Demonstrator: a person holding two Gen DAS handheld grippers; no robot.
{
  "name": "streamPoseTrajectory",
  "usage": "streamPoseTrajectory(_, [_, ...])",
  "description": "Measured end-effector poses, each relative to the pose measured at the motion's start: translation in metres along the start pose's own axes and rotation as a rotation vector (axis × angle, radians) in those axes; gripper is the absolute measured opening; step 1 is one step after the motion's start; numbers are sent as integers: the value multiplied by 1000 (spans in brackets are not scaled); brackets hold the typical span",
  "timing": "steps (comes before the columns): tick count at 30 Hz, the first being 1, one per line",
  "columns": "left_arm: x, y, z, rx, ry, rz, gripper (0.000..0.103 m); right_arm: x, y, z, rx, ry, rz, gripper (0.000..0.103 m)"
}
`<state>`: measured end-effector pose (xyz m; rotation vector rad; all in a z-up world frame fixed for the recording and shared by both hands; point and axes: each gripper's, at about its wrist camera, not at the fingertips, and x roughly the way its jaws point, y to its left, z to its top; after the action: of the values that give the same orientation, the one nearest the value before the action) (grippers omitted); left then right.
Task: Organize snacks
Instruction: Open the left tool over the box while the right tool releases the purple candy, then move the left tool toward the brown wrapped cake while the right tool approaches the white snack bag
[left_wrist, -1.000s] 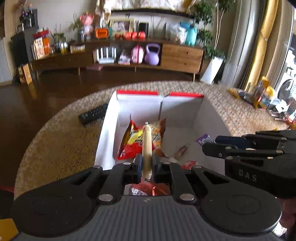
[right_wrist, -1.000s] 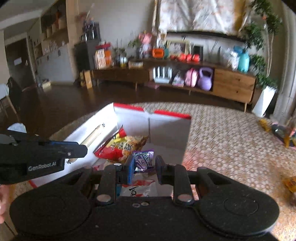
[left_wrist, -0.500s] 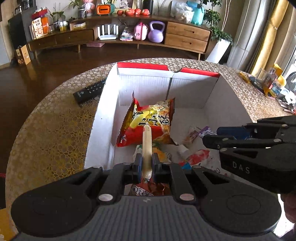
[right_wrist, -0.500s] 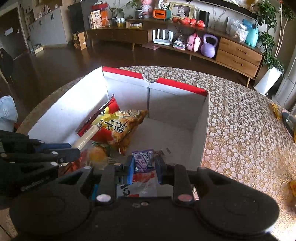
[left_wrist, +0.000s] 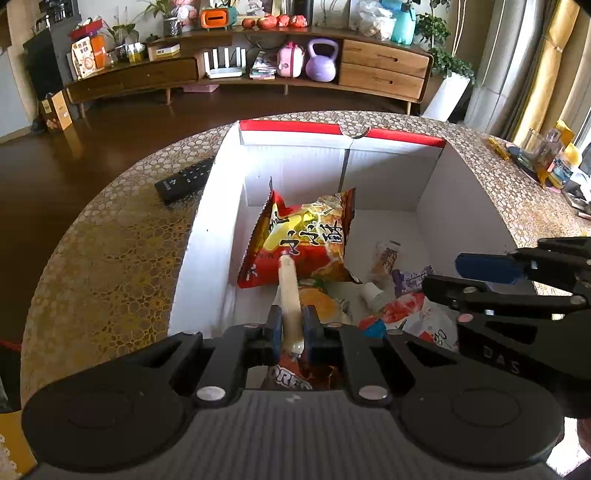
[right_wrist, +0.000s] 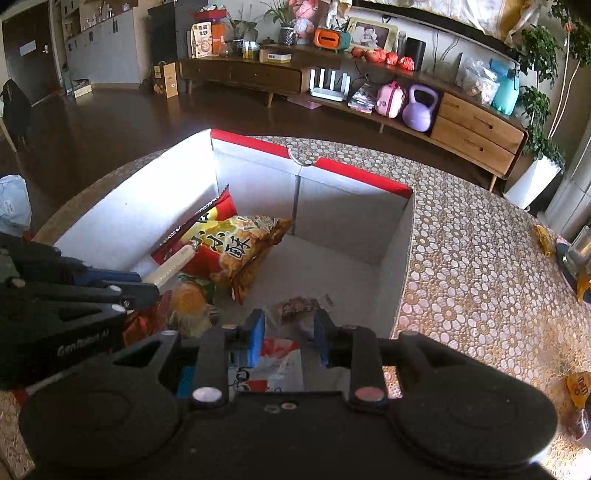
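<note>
"DAS" on right gripper; "GenRobot AI" on left gripper; "OREO" on packet.

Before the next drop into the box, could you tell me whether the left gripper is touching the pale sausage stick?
Touching. The left wrist view shows the left gripper with both blue pads closed against the pale sausage stick, no gap on either side.

Bright daylight from right, fisheye-bent edges, sharp focus
</note>
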<state>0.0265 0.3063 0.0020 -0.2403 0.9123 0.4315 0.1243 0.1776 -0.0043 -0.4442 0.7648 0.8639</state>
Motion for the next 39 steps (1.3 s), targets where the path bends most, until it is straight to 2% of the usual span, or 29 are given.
streamPoseTrajectory(3, [-2, -3, -1, 7, -1, 5, 16, -6, -3, -3, 13, -11, 8, 30])
streamPoseTrajectory(7, [-5, -5, -2, 4, -8, 16, 33, -17, -7, -6, 30, -35, 15, 36])
streamPoseTrajectory(11, [-13, -7, -3, -7, -29, 11, 34, -32, -13, -11, 55, -76, 25, 36])
streamPoseTrajectory(15, [-28, -15, -4, 4, -68, 8, 38, -49, -21, -18, 98, -111, 32, 36])
streamPoseTrajectory(17, [-36, -19, -6, 5, -93, 5, 51, -58, -24, -22, 119, -132, 39, 36])
streamPoseTrajectory(23, [-64, -38, -8, 2, -184, -17, 55, -88, -43, -38, 187, -213, 18, 36])
streamPoseTrajectory(26, [-76, -55, -7, 11, -235, -58, 62, -101, -55, -49, 219, -250, -15, 36])
streamPoseTrajectory(30, [-85, -85, -6, 54, -278, -124, 62, -112, -77, -69, 281, -274, -75, 37])
streamPoseTrajectory(37, [-75, -147, -7, 158, -275, -200, 63, -121, -119, -105, 379, -269, -190, 37])
streamPoseTrajectory(39, [-73, -162, -8, 183, -279, -222, 70, -124, -132, -116, 402, -265, -232, 37])
